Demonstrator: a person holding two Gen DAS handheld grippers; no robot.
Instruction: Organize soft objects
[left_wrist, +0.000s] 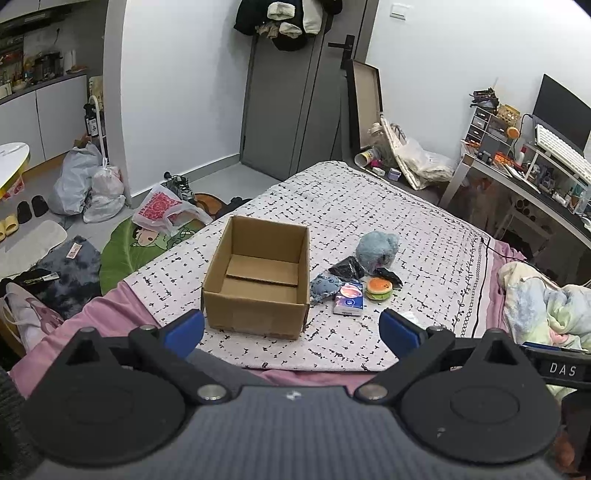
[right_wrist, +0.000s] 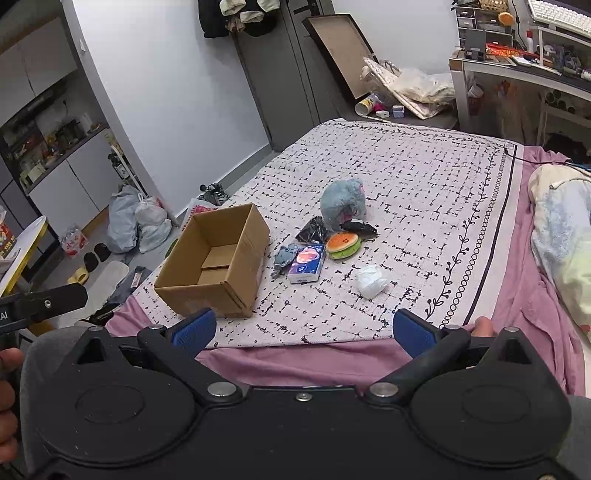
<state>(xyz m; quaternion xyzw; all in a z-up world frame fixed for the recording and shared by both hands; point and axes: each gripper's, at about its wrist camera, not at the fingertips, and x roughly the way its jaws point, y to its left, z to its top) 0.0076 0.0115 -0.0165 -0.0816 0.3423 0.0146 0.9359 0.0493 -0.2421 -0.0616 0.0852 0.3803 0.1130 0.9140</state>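
Left gripper (left_wrist: 291, 328): blue-padded jaws spread wide, nothing between them, held over the near edge of the bed. Right gripper (right_wrist: 304, 330): same, wide open and empty, also back at the near edge. Neither is near any object yet.

Open brown cardboard box (left_wrist: 258, 280) sits on the white black-flecked bedspread (left_wrist: 424, 229), empty apart from its bottom flaps. Soft items are clustered just right of it: fluffy grey-blue plush toy (right_wrist: 343, 203), small grey-blue fabric toy (right_wrist: 285, 257) next to the box wall, blue-and-pink tissue pack (right_wrist: 307, 263), orange-and-green burger squishy (right_wrist: 344, 244), two crinkled black pouches (right_wrist: 314, 230), and a crumpled white soft wad (right_wrist: 371, 281) apart from the rest, nearest the right gripper.

Risks, my read:
- Items touch or overlap, so a wide-open grab likely catches two, or drags a neighbour.
- Box is light on a soft mattress; nudging its wall could shift or tip it.
- Squishy and plush compress, so a shallow pinch may slip out mid-carry.
- Bedspread could get pinched along with flat pouches.
- Both grippers heading for one cluster could collide.
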